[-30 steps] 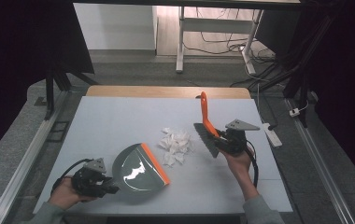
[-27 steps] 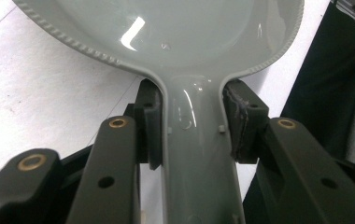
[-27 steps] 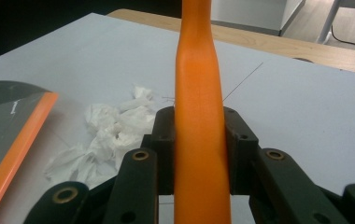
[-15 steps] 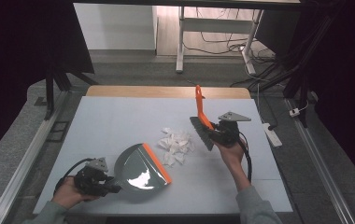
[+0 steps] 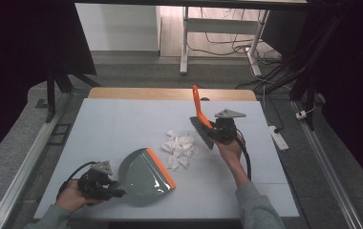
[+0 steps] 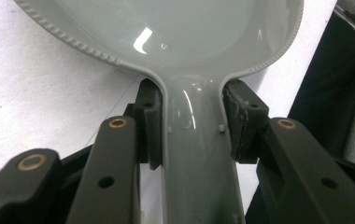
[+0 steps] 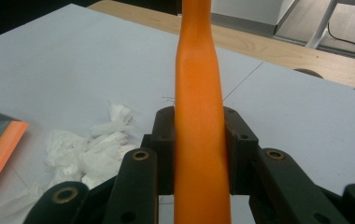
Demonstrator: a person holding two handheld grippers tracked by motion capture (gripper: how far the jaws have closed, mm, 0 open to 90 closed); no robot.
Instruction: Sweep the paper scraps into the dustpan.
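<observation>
Left gripper (image 5: 104,183) at near-left table (image 5: 122,119) corner, jaws clamped on grey dustpan (image 5: 141,174) handle. Dustpan flat on table, orange lip (image 5: 160,167) facing paper scraps (image 5: 179,148). Scraps piled mid-table, just beyond lip. Right gripper (image 5: 211,132) right of pile, clamped on brush (image 5: 199,117); orange handle tilted up and away, dark bristles at pile's right edge.

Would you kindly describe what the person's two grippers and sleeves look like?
Both the left gripper and the right gripper are black, each with a grey three-cornered plate on top and a black cable trailing back. Their jaws carry brass-coloured rivets and dark pads. The person wears grey sleeves.
</observation>
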